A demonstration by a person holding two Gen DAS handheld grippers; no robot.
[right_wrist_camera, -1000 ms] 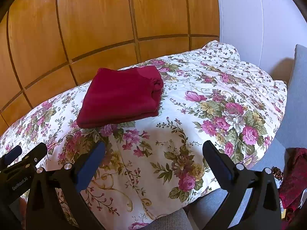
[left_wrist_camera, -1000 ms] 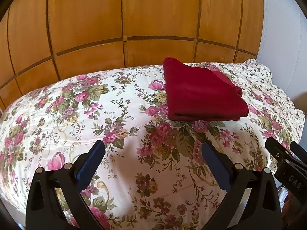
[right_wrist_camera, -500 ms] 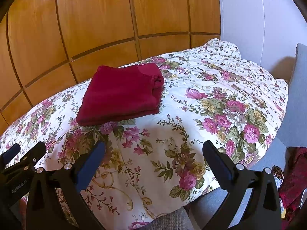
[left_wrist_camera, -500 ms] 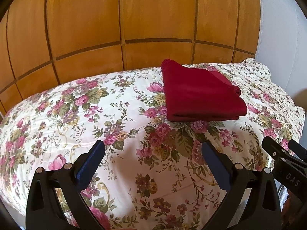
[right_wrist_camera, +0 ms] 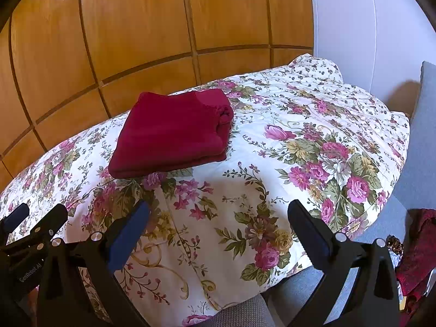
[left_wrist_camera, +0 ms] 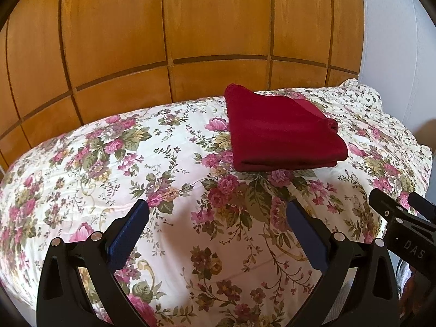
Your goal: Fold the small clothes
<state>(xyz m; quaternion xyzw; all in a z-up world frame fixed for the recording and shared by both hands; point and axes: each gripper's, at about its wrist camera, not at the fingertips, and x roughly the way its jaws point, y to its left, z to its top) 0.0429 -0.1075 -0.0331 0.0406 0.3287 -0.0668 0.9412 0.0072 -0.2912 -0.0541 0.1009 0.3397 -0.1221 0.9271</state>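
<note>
L gripper (left_wrist_camera: 217,212): fingers (left_wrist_camera: 128,234) w/ blue pads are standing wide apart, holding nothing, hovering over the near part of the floral quilt (left_wrist_camera: 109,169). Nothing is sitting between the pads except quilt fabric below. At the right edge of the L wrist view, the other tool's black fingertips are poking in, w/ "DAS" lettering showing on the body.

R gripper (right_wrist_camera: 218,214): fingers (right_wrist_camera: 310,231) likewise are spread wide, empty, hanging over the quilt's near edge. At the lower left of the R wrist view, the L tool's black tips are showing, so the two grippers are sitting side by side, near each other, neither touching cloth.

Further out: the folded dark-red garment (left_wrist_camera: 280,133) is lying flat on the quilt, well beyond both grippers, toward the far side near the wood panel wall (left_wrist_camera: 190,27). In the R wrist view the same garment (right_wrist_camera: 174,133) is appearing left of centre; it's a neat rectangle, several layers stacked, w/ a bunched rolled bit at its right-hand end. It's resting on the quilt only, apart from both tools.

Beyond: wood panels w/ dark grooves are running behind the bed; a white wall (right_wrist_camera: 368,27) is standing at right. In the R wrist view a grey upholstered surface (right_wrist_camera: 425,141) is bordering the quilt at right, and more dark-red cloth (right_wrist_camera: 417,248) is lying bunched at the lower right edge, beside some small items too blurred to ID.
</note>
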